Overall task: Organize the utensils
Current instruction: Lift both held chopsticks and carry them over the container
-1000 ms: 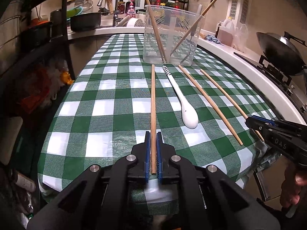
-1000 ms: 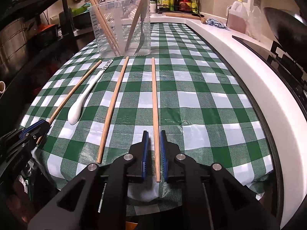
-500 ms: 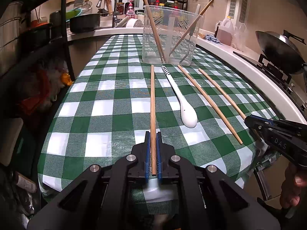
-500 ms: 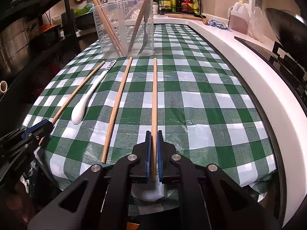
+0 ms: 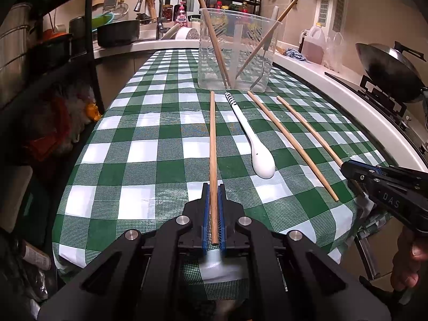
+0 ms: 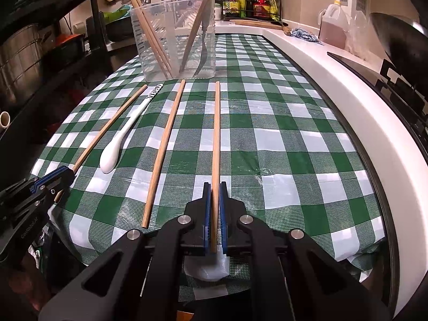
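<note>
You are partway through the sorting. The clear plastic tub [image 5: 236, 50] at the far end of the green-and-white checked tablecloth [image 5: 149, 144] is already holding several wooden chopsticks and what looks like a metal fork [image 6: 202, 50], all leaning against its walls. Four pieces are still lying on the cloth in front of it, side by side with their far ends pointing toward the tub.

You are working on two of them at once. Your left gripper [image 5: 213, 214] is pinching the near end of the leftmost wooden chopstick [image 5: 212, 144]; its blue pads are pressing on both sides of the stick, which is running straight away from the jaws toward the tub. Your right gripper [image 6: 214, 214] is clamping the near end of the rightmost wooden chopstick [image 6: 216, 133] in just the same way, narrow jaws tight on the wood.

Lying loose between those two are the white ceramic spoon with a striped handle tip [image 5: 254, 144], just right of your left stick, and one more wooden chopstick [image 6: 164, 147], just left of your right stick. Neither is touching a gripper.

Both gripped sticks appear to be resting along the cloth, so, as I judge it, lifting and carrying them to the tub are ahead of you, then the spoon and the last chopstick.
</note>
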